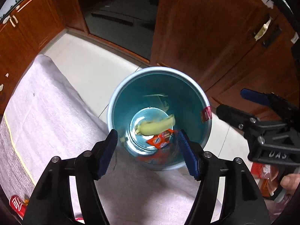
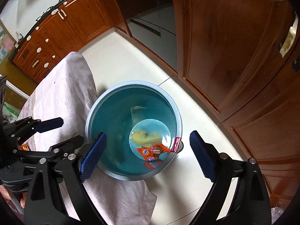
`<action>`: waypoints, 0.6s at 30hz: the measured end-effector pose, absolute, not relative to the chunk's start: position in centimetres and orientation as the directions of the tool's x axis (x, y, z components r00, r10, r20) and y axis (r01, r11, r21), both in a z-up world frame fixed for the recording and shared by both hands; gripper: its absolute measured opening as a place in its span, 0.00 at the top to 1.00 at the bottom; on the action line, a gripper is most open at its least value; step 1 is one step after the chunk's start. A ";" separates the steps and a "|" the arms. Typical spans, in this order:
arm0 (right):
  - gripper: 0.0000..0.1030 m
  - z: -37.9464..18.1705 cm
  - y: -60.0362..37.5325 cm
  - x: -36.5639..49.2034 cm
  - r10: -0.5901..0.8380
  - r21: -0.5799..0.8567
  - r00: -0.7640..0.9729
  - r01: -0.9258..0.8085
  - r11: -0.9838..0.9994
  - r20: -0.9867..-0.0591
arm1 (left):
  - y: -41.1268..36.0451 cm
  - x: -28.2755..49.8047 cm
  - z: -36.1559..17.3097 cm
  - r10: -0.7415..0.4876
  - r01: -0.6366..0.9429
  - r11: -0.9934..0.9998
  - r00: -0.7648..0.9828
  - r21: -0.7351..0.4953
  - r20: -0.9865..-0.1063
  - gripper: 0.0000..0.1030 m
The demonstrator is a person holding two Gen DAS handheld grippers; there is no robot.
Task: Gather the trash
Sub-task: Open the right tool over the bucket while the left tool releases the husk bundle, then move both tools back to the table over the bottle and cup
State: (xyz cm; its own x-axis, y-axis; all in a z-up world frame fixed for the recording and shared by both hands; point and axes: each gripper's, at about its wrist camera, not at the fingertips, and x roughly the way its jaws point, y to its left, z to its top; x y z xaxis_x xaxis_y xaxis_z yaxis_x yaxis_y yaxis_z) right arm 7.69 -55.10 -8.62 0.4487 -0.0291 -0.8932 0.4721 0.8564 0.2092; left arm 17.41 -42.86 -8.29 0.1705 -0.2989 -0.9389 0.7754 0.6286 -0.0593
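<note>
Both hand-held grippers, left [image 1: 148, 150] & right [image 2: 148, 155], are held w/ jaws wide, nothing gripped, over the blue bin [image 1: 187, 78] so dropped trash lands inside. Orange wrapper [image 1: 161, 140] & yellowish peel [image 1: 155, 126] are seen at bin bottom, beside the cloth-covered worktop [image 1: 46, 116].

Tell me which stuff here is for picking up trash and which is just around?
For the job: blue bin, banana peel, orange wrapper, red wrapper on the rim, red can.
Just around: table cloth, wooden cupboards, door.
</note>
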 end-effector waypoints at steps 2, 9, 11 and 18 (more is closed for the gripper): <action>0.17 -8.3 -54.8 7.5 -0.034 0.202 0.446 0.471 0.859 -0.895 | -42.1 17.1 -7.8 -0.302 0.772 0.633 0.181 -0.055 -0.936 0.33; 0.17 -6.4 -52.6 6.7 -0.032 0.189 0.447 0.440 0.878 -0.894 | -37.4 16.0 -5.0 -0.310 0.742 0.669 0.221 -0.047 -0.925 0.29; 0.17 -5.6 -51.3 6.4 -0.022 0.190 0.455 0.414 0.890 -0.890 | -35.2 15.5 -3.8 -0.314 0.728 0.684 0.238 -0.045 -0.919 0.27; 0.16 -3.7 -42.9 4.5 0.054 0.186 0.462 0.245 0.952 -0.885 | -26.3 13.2 -1.1 -0.315 0.673 0.739 0.298 -0.035 -0.901 0.16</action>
